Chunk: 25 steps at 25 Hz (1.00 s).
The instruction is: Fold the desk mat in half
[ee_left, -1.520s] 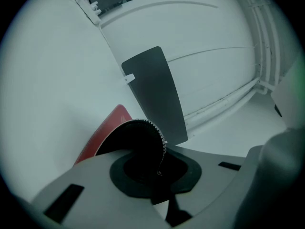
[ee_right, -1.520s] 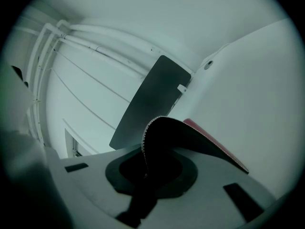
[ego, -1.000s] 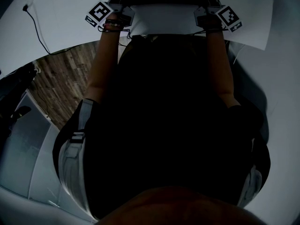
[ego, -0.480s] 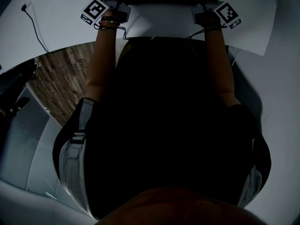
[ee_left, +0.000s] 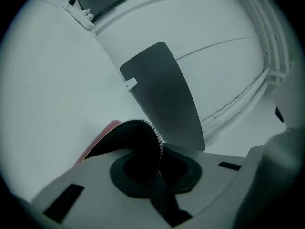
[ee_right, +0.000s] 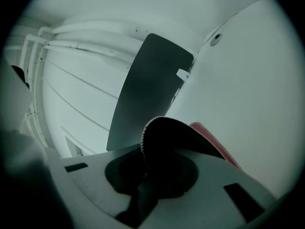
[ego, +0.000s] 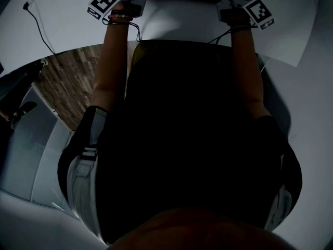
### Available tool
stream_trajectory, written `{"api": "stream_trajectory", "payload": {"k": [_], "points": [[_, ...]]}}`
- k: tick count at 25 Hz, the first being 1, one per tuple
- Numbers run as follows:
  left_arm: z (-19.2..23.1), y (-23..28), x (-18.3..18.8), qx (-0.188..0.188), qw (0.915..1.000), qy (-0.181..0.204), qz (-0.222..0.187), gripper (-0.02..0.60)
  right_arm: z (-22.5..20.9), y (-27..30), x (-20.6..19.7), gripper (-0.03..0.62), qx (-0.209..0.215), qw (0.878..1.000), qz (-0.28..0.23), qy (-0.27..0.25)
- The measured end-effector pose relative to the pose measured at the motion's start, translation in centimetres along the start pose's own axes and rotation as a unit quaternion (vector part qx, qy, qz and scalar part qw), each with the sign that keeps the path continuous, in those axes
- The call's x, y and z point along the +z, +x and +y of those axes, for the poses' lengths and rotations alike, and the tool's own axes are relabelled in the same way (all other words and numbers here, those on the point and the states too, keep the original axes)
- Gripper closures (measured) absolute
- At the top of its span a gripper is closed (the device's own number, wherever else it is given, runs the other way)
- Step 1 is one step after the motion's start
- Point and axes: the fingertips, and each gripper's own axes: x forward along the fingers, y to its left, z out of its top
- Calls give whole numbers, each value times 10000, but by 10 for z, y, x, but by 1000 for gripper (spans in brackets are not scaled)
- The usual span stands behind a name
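Left gripper view: desk mat (ee_left: 125,136) corner pinched in left tool (ee_left: 159,170).

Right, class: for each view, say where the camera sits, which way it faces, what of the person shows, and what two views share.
Head view: on the person's head, facing steeply down; torso, both forearms, left gripper and right gripper over the white table.
Left gripper view: on the left gripper, looking along its jaws, shut on a desk mat corner; no body.
Right gripper view: on the right gripper, likewise gripping a desk mat corner.
Shared: both gripper views face one dark grey panel.
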Motion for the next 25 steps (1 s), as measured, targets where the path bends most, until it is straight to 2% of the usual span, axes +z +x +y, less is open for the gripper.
{"api": "stream_trajectory", "payload": {"k": [15, 25], "points": [[17, 34, -2, -4, 9989, -366, 306, 538, -29, 27, 11, 536, -700, 9975, 46, 81], [5, 38, -6, -27, 9988, -262, 417, 459, -40, 27, 11, 486, -1160, 9922, 232, 398]]}}
